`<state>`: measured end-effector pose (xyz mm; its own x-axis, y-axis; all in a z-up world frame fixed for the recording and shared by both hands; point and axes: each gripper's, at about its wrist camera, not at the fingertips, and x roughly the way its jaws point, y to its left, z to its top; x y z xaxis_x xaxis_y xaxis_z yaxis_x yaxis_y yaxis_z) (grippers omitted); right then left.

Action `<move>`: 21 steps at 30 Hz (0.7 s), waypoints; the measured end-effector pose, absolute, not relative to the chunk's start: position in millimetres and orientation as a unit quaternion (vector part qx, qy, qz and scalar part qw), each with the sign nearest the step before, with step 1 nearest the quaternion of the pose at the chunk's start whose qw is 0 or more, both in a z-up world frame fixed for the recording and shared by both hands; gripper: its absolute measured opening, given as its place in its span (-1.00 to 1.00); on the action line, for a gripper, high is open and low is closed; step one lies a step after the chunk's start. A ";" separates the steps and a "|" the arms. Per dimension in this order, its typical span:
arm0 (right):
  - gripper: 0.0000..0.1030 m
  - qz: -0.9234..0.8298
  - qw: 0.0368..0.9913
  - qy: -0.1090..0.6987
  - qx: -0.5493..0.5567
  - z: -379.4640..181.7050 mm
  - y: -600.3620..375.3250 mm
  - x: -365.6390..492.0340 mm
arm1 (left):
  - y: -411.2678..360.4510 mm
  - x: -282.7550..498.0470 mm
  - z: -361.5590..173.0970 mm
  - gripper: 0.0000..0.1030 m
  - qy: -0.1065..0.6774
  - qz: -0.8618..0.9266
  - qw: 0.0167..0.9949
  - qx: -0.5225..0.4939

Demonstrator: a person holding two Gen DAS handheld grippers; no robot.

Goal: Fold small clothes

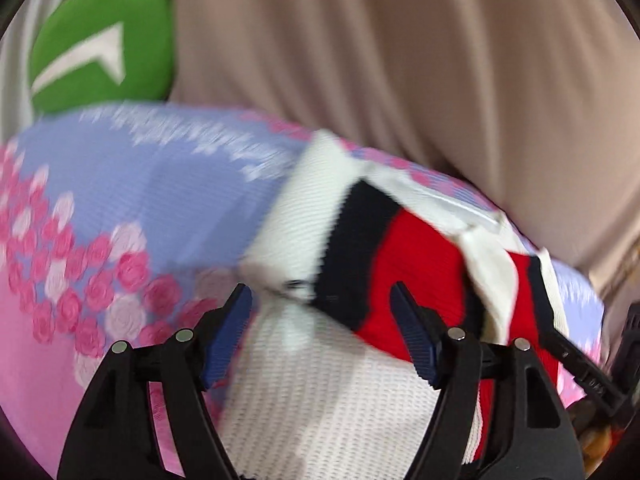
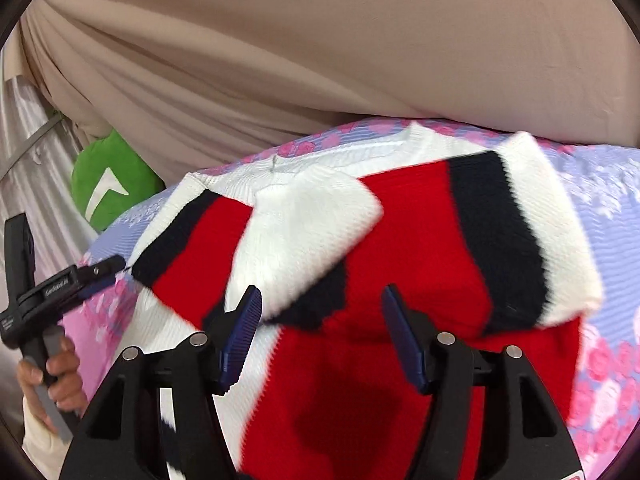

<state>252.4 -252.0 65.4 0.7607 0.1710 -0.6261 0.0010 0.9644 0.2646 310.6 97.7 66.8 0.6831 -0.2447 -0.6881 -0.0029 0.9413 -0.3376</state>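
A small knitted sweater [image 2: 400,280], banded in red, white and navy, lies on a bedspread [image 1: 120,200] printed in lilac and pink with rose clusters. In the right wrist view the garment is partly folded: both sleeves are turned in over the red body, the left one crossing below the white neckline [image 2: 304,156] at the far side, the right one [image 2: 516,232] lying across the chest with its white cuff toward the near right. The right gripper [image 2: 322,334] hovers above the red body panel with its jaws spread wide, its blue ribbed pads [image 2: 402,344] clear of the knit; nothing is held between them. The left gripper [image 1: 322,334] is likewise spread wide over the white waffle-knit portion of the sweater, its pads [image 1: 228,336] holding nothing. From the right wrist view the left gripper [image 2: 94,276] appears at the left edge of the garment, its tip just beside a navy band, with the person's hand [image 2: 52,376] around the grip; whether it touches the fabric cannot be told. A green cushion [image 1: 104,44] bearing a white arrow mark sits at the far left, beyond the bedspread. Beige draped cloth [image 2: 320,60] fills the far background. Both views are blurred.
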 end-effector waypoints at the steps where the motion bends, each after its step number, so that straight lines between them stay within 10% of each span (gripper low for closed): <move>1: 0.20 0.046 0.931 0.342 0.116 66.1 -242.2 258.3 | 95.5 313.3 61.5 0.34 0.398 -0.066 0.900 -0.165; 10: 0.13 -0.046 0.936 0.346 -0.040 47.2 -189.4 294.6 | 83.0 333.1 26.3 0.30 0.428 -0.021 0.888 -0.170; 21: 0.39 -0.017 0.913 0.351 0.207 39.3 -315.2 247.8 | 92.1 326.3 29.5 0.29 0.429 -0.061 0.874 -0.218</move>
